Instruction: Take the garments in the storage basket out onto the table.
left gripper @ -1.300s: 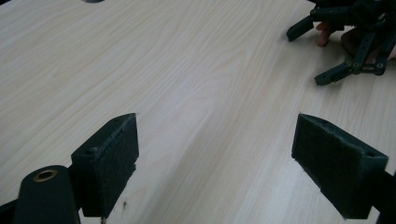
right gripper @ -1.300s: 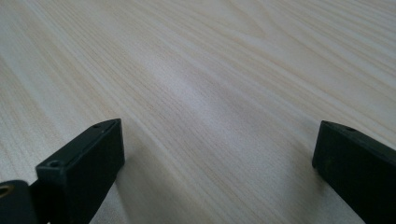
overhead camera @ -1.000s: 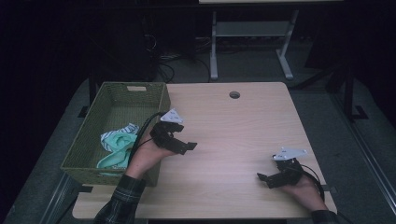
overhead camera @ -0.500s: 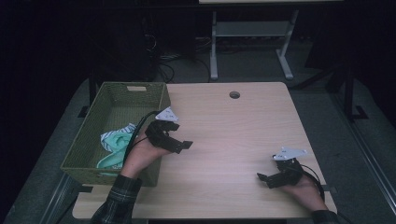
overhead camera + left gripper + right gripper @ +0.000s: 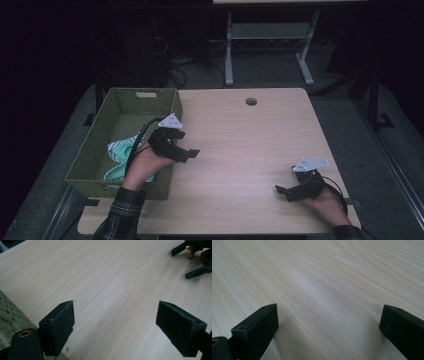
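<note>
My left gripper (image 5: 185, 146) hovers open just right of a green woven basket (image 5: 125, 100), above the table's left side. In the left gripper view its jaws (image 5: 122, 325) stand wide apart over bare wood with nothing between them, and the basket's rim (image 5: 7, 320) shows at the lower left. A white and green cloth (image 5: 117, 150) lies crumpled in the basket. My right gripper (image 5: 286, 181) rests low near the front right of the table, open and empty. The right gripper view shows its jaws (image 5: 329, 327) spread over the light wooden table (image 5: 317, 277).
The table (image 5: 250, 140) has a round cable hole (image 5: 251, 101) near its far edge. Beyond it stands a white metal frame (image 5: 270, 35) on a dark floor with cables. The other gripper (image 5: 192, 260) appears at the top right of the left gripper view.
My left gripper has drifted a little to the left, closer to the basket's edge. The right gripper has stayed in place.
</note>
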`<state>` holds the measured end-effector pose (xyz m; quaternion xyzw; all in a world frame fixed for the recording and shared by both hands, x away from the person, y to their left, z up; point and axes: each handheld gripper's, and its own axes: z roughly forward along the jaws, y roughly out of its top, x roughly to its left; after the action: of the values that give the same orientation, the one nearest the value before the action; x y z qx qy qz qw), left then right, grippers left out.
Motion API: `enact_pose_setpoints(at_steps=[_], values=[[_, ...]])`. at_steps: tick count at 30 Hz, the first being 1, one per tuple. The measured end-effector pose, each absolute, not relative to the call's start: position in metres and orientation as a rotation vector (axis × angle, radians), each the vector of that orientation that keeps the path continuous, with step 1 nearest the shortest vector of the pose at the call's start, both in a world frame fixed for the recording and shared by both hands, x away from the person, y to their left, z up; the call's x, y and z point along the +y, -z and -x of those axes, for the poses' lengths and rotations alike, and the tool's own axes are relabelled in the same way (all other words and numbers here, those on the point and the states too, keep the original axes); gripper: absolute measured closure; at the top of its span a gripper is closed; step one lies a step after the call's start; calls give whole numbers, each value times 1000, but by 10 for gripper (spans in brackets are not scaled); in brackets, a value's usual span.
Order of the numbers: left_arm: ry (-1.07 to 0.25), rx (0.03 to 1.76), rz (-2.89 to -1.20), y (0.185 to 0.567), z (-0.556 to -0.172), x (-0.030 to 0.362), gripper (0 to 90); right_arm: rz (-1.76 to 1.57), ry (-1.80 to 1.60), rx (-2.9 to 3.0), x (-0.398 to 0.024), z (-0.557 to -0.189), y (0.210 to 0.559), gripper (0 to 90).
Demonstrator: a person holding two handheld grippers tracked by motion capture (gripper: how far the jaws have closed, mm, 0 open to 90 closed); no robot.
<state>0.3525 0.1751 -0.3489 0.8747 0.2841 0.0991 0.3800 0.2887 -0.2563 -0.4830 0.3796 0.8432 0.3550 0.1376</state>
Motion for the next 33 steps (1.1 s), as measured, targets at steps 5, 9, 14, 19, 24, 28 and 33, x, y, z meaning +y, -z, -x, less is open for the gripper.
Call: enact_pose_setpoints(at_steps=[5, 9, 14, 19, 24, 28, 33], values=[[-254, 737, -2230, 348, -353, 179, 148, -1098, -1027, 2440, -256, -289, 483, 17], [-262, 745, -2225, 346, -353, 184, 148, -1098, -1027, 2440, -256, -289, 483, 17], [-275, 766, -2228, 345, -353, 191, 148, -1098, -1027, 2440, -256, -289, 483, 17], [-285, 783, -2219, 344, -353, 196, 148, -1099, -1027, 2440, -256, -289, 483, 17], [-302, 803, -2211, 342, -353, 202, 148, -1099, -1027, 2440, -256, -289, 483, 17], [-309, 817, -2206, 341, -353, 208, 148, -1099, -1027, 2440, -256, -289, 483, 17], [-328, 843, -2188, 338, -353, 219, 148, -1099, -1027, 2440, -256, -289, 483, 17]])
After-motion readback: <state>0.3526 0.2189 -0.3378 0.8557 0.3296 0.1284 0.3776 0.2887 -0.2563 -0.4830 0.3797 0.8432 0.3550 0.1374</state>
